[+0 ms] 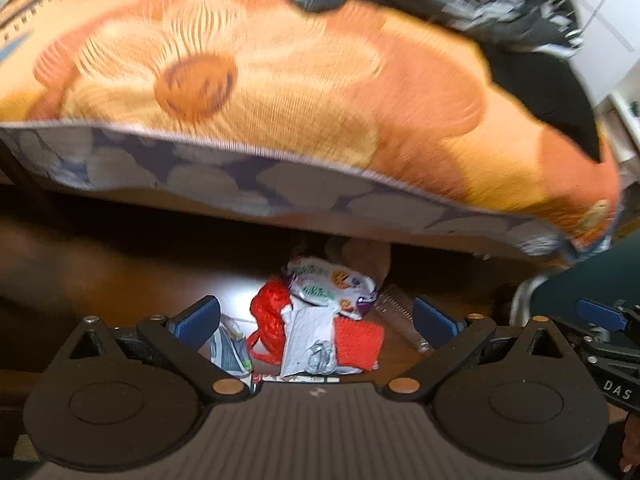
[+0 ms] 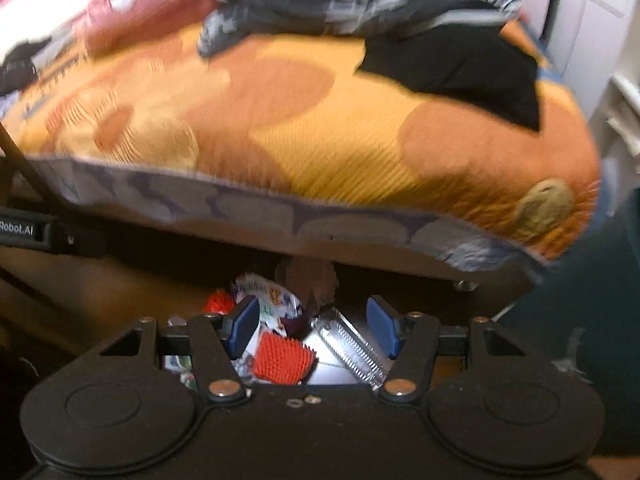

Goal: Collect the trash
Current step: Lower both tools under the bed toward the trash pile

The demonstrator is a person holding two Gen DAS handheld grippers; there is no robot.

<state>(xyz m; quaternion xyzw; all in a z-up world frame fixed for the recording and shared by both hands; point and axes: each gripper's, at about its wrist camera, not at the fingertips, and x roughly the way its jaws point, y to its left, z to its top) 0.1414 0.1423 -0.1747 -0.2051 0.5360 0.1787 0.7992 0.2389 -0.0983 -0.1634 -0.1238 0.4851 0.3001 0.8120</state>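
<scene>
Both the left hand-held gripper [image 1: 316,320] and the right hand-held gripper [image 2: 314,326] gape wide, holding nothing. The trash pile [image 1: 320,320] (wrappers, red netting, a clear plastic bottle [image 2: 352,348]) lies on the floor [image 1: 120,272] beneath the orange-flowered bed [image 1: 280,92], just ahead of both.

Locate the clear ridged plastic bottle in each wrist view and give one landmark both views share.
Left wrist: clear ridged plastic bottle lies lower right of centre, beside the left gripper's right finger.
Right wrist: bottle lies centre-low, between the open fingers of the right gripper.
Shared landmark: red mesh piece, left of the bottle.
</scene>
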